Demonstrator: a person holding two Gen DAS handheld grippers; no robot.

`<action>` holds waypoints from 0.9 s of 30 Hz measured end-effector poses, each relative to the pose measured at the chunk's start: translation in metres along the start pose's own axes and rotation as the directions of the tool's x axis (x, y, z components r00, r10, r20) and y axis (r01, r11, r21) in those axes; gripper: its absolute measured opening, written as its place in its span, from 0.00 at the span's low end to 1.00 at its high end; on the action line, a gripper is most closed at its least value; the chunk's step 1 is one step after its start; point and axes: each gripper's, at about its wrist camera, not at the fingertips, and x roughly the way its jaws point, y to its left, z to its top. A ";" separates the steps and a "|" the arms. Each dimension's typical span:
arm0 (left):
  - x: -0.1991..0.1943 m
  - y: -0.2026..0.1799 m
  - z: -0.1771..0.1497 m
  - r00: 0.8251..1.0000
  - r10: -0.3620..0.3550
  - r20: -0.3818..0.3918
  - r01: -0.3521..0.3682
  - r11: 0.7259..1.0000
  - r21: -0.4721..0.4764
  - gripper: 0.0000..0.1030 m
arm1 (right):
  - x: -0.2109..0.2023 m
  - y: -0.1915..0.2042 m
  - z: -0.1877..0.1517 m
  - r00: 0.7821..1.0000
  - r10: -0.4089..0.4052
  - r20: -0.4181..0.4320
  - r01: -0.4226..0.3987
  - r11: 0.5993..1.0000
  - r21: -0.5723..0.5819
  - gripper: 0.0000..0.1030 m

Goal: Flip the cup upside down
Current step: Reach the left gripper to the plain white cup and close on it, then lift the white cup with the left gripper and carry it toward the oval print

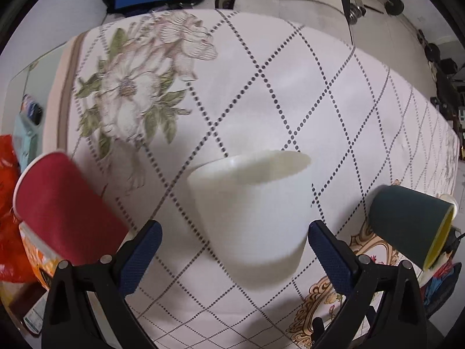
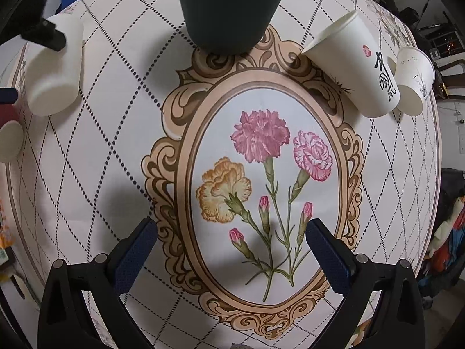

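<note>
A plain white cup [image 1: 252, 209] stands upright on the patterned tablecloth, mouth up, just ahead of my left gripper [image 1: 234, 241], between its blue fingers [image 1: 142, 257]. The jaws are wide open and do not touch it. The same white cup shows at the far left of the right wrist view [image 2: 55, 72], with the left gripper's black body over it. My right gripper [image 2: 231, 244] is open and empty above the flower medallion on the cloth.
A red cup [image 1: 61, 203] stands mouth up at the left, a dark teal cup with a yellow inside [image 1: 407, 226] at the right; it also shows at the top of the right wrist view [image 2: 229, 8]. Two white paper cups [image 2: 357, 61] [image 2: 412, 78] stand at the right. The table edge [image 1: 58, 99] runs along the left.
</note>
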 end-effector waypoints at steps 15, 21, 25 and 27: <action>0.033 -0.026 -0.009 0.997 0.073 0.025 -0.075 0.994 0.075 0.70 | 0.003 -0.020 0.022 1.000 0.002 0.016 -0.003 0.999 0.036 1.00; 0.032 -0.038 -0.009 0.992 0.110 0.061 -0.115 0.990 0.086 0.70 | -0.004 -0.037 0.020 1.000 0.005 0.026 -0.006 0.999 0.046 1.00; 0.031 -0.043 -0.016 0.992 0.104 0.070 -0.109 0.991 0.074 0.69 | -0.009 -0.048 0.015 0.999 0.009 0.033 -0.011 0.998 0.057 1.00; 0.026 -0.041 -0.022 0.992 0.100 0.079 -0.106 0.991 0.076 0.69 | -0.012 -0.052 0.011 0.999 0.012 0.039 -0.014 0.998 0.064 1.00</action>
